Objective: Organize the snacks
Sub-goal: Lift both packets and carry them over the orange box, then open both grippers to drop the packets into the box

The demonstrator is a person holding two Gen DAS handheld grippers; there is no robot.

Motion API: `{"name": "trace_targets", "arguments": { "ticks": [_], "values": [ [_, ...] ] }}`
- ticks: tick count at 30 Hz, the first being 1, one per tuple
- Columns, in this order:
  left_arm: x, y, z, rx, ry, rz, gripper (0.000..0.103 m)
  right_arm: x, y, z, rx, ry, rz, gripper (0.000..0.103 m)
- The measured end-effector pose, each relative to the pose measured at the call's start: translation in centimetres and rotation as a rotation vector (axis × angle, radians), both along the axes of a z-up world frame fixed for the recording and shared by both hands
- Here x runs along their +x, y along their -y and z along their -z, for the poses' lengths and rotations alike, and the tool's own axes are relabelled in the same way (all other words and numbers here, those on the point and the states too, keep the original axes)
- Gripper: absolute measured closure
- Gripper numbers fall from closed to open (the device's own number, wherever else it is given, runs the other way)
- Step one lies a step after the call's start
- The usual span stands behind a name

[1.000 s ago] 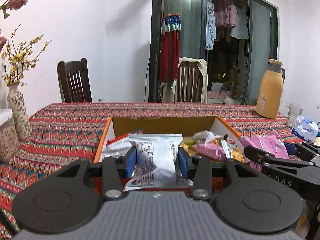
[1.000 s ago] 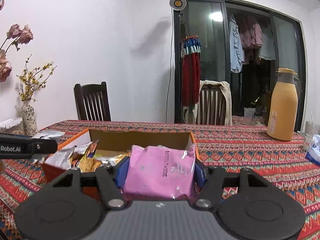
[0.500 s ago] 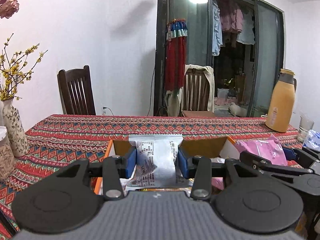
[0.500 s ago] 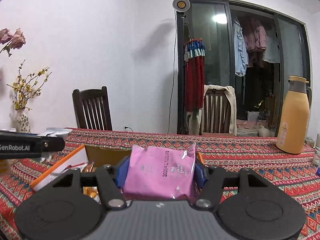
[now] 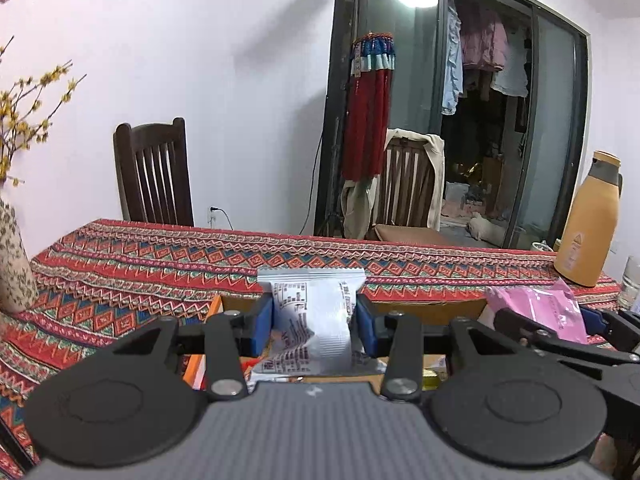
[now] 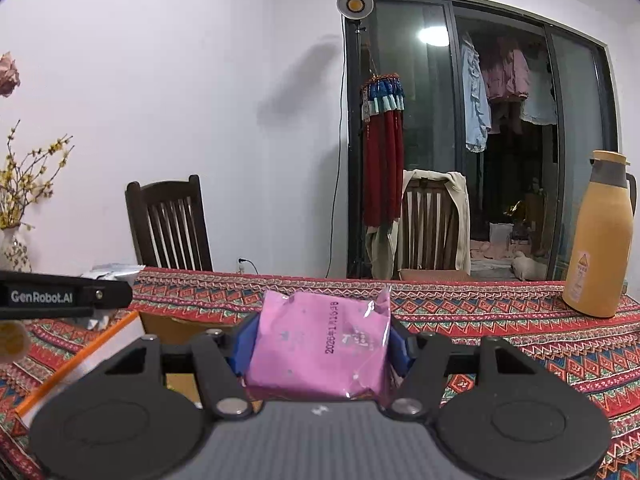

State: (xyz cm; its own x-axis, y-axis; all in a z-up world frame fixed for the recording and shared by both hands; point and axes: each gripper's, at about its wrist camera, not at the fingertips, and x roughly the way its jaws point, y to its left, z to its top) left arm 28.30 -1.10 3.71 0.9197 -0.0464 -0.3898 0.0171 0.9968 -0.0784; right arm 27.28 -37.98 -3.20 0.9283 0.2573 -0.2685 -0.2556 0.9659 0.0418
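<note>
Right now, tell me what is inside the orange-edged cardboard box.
Little shows. In the left wrist view the box sits behind the left tongs, which grip a white snack packet. Only wrapper scraps peek out below; the rest is covered by the tongs and packet.

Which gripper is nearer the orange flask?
Right. The right gripper, holding the pink pack, sits between the flask and the left gripper, which holds the white pack.

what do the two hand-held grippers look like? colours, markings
Both match: the left hand-held gripper and right hand-held gripper have black linkage arms with silver pivot screws, blue finger pads, round black discs and a ribbed grey body. White "GenRobot.AI" lettering runs along the side.
</note>
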Motion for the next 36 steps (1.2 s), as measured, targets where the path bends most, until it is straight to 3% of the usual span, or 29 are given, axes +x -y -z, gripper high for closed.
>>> {"name": "trace_targets", "arguments": {
  "ticks": [9, 16, 18, 20, 23, 24, 36],
  "values": [
    [1.0, -0.5, 2.3, 0.001, -0.053, 0.017, 0.059, 1.1, -0.1, 1.9, 0.000, -0.068, -0.028, 0.040],
    [0.8, -0.5, 2.6, 0.003, -0.050, -0.007, 0.058, 0.8, -0.5, 2.6, -0.017, -0.090, -0.024, 0.039],
    [0.5, -0.4, 2.3, 0.001, -0.042, -0.016, 0.048, 0.7, -0.4, 2.6, -0.009, -0.092, -0.022, 0.034],
    [0.2, -0.6, 2.0, -0.007, -0.023, -0.027, 0.020, 0.5, -0.2, 2.4, -0.003, -0.084, -0.018, 0.029],
    [-0.5, -0.8, 1.6, -0.009, 0.013, -0.046, 0.000, 0.3, 0.1, 2.4, 0.009, -0.081, -0.007, 0.005],
    [-0.6, -0.9, 1.4, -0.015, 0.019, -0.050, 0.000, 0.2, 0.1, 2.4, 0.012, -0.081, 0.001, 0.000],
    [-1.1, -1.0, 0.9, -0.031, 0.032, -0.051, 0.000, 0.4, 0.7, 2.5, 0.026, -0.096, 0.033, 0.000]
  ]
}}
